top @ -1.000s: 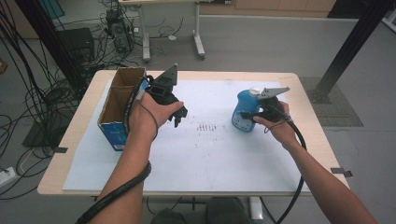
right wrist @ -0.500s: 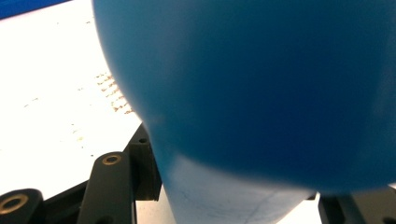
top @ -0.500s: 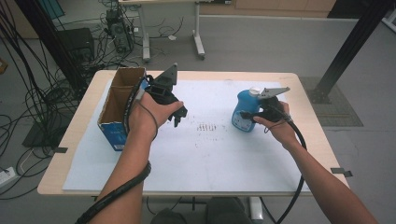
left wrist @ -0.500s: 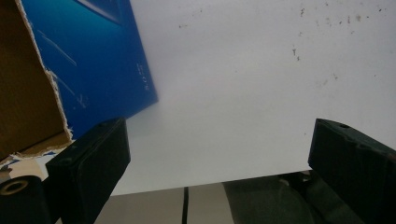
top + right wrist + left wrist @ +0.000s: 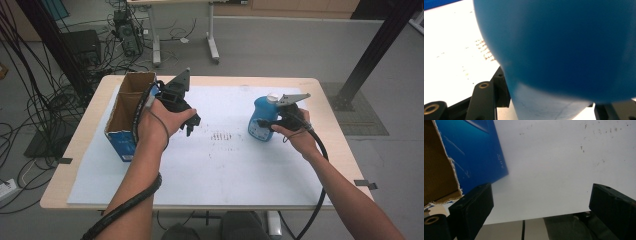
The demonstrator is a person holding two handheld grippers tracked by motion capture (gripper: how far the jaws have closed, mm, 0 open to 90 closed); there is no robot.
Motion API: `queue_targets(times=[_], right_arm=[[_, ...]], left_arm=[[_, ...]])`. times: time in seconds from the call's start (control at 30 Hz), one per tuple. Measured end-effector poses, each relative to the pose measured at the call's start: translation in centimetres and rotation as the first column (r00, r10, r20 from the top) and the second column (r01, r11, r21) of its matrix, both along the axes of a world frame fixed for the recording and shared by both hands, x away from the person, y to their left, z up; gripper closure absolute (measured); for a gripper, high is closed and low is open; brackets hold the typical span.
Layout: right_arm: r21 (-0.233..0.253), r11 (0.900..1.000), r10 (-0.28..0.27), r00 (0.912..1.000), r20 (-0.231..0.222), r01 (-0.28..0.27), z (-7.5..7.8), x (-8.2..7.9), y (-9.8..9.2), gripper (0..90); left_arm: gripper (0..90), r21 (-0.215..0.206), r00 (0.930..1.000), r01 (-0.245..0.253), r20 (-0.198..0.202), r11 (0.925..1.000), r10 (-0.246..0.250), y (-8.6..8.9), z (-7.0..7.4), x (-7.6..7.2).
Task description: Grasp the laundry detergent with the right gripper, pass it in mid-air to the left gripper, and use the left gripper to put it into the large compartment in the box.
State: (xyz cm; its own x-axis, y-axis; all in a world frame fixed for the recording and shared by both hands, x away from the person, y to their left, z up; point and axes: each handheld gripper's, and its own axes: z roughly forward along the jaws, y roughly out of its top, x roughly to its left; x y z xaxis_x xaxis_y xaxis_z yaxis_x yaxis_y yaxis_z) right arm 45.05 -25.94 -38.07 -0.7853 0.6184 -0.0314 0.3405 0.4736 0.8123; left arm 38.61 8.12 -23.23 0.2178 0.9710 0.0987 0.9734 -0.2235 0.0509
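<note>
On one white mat (image 5: 210, 165), one blue bottle (image 5: 262, 120) clamped by right gripper (image 5: 274, 123), one cardboard box (image 5: 126, 112) (two compartments) beside left gripper (image 5: 191, 124), jaws held apart.

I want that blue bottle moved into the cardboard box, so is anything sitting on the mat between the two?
Only the left tool and its hand hover beside the cardboard box. The white mat between it and the blue bottle, which the right tool is around, bears just faint specks.
</note>
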Motion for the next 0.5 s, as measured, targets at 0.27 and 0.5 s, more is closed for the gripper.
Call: queue_targets(times=[0.27,0.5], right_arm=[[0.001,1.000,0.000,1.0000,0.001,0.000,-0.01,0.00,-0.01,42.8],[0.001,1.000,0.001,1.0000,0.002,-0.001,-0.02,0.00,-0.02,42.8]], left_arm=[[6.0,-0.001,1.0000,-0.001,0.001,1.0000,0.001,-0.04,-0.04,0.01],[6.0,-0.001,1.0000,-0.002,0.002,1.0000,0.002,-0.05,-0.10,-0.01]])
